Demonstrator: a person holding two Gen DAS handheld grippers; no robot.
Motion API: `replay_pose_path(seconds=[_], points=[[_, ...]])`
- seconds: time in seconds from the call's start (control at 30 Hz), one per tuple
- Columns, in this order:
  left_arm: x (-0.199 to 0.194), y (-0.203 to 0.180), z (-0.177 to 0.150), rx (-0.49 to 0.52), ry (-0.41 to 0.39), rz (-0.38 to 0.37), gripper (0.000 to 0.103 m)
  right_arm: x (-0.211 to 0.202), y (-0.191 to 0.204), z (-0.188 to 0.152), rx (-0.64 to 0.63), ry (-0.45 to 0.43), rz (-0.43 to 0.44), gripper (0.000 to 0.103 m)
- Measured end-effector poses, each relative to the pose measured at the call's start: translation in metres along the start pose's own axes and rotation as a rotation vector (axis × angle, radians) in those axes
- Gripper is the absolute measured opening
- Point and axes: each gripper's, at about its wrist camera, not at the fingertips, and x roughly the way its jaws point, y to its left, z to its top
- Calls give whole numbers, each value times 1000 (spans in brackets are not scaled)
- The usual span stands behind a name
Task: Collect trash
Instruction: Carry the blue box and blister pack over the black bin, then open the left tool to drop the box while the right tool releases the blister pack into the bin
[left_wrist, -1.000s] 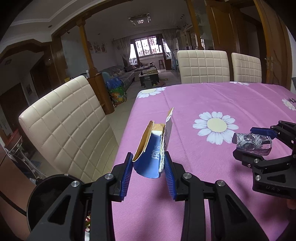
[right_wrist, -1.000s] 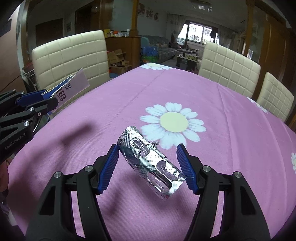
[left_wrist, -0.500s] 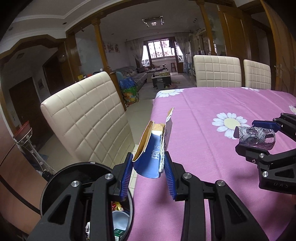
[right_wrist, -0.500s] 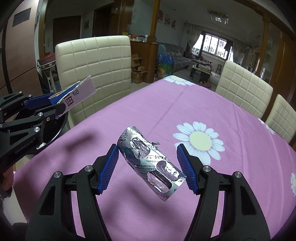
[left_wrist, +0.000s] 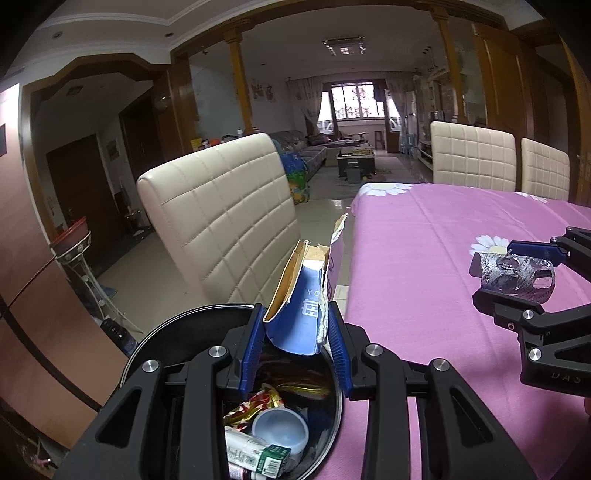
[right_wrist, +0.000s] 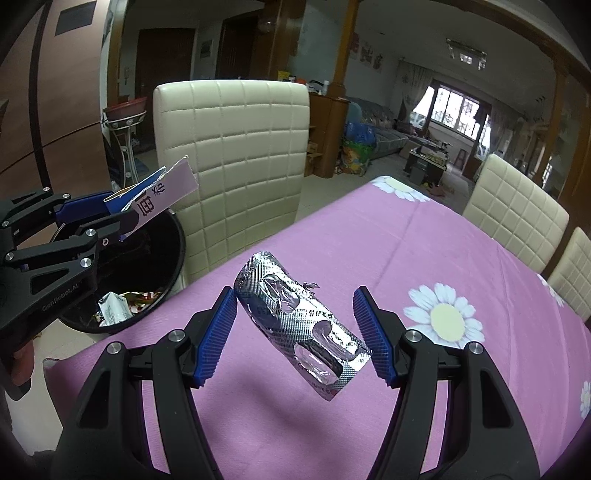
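My left gripper is matte black plastic, its arms cut with triangular openings; round silver screws sit at the joints; each finger carries a ribbed blue pad; seen from the other camera, its side bears white lettering reading "GenRobot.AI". My right gripper is built the same way: black angular arms, silver screws, ridged blue pads; from the left camera, faint letters "UAS" show on its flank. A bit of bare skin shows beneath the left tool.
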Motion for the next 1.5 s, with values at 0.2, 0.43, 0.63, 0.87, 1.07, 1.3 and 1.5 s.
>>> replay_pose_path(seconds=[0.2,0.43,0.63,0.87,1.07,1.3,1.5], points=[[-1,24,-7,-37,2,28,33,4,19,8,-28,-4,20,66],[-4,39,-17,-63,7,63,33,11,35,13,-52,-3,44,66],[-5,53,-23,-90,16,83,33,14,49,20,-68,-6,57,66],[-5,59,-29,-99,22,109,33,15,61,24,-85,-13,67,66],[-4,68,-32,-126,35,114,33,16,67,27,-91,-20,67,67],[-2,74,-35,-142,48,105,34,18,70,29,-92,-17,74,67],[-1,78,-37,-158,59,77,55,20,76,30,-105,-14,82,67]])
